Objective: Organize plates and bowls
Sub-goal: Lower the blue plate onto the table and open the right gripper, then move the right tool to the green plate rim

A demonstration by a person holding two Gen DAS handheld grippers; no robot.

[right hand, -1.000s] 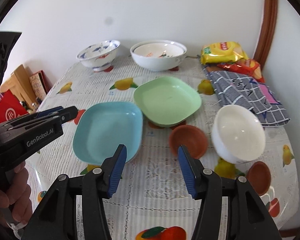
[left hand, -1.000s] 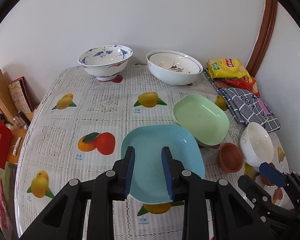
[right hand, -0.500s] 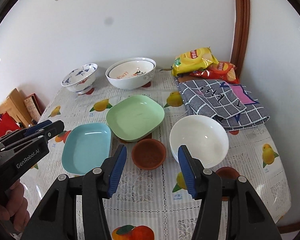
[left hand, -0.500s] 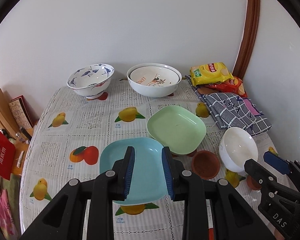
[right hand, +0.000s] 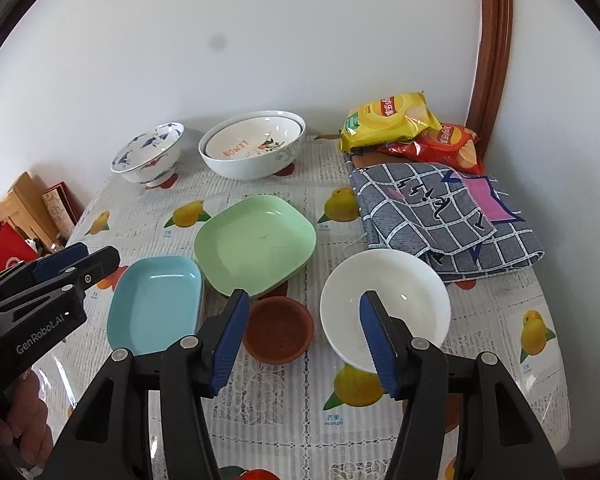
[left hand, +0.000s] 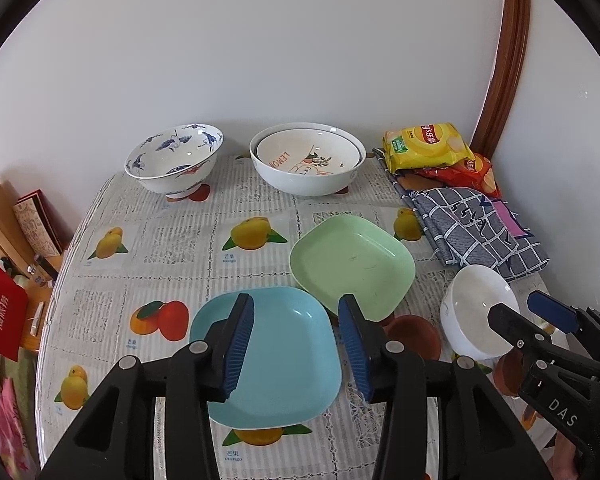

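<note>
Left wrist view: left gripper [left hand: 296, 344] and right gripper [right hand: 302, 340] tilt downward over the table [left hand: 180, 240], jaws opening, empty.

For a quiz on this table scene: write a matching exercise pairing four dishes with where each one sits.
Things:
1. blue-patterned bowl
2. lemon bowl
3. brown saucer
4. white bowl

Places:
A. at the front, between the blue plate and the white bowl
B. nested inside a larger white bowl at the back
C. just in front of the checked cloth
D. back left corner, standing alone

Pairs: 1-D, 2-B, 3-A, 4-C
</note>
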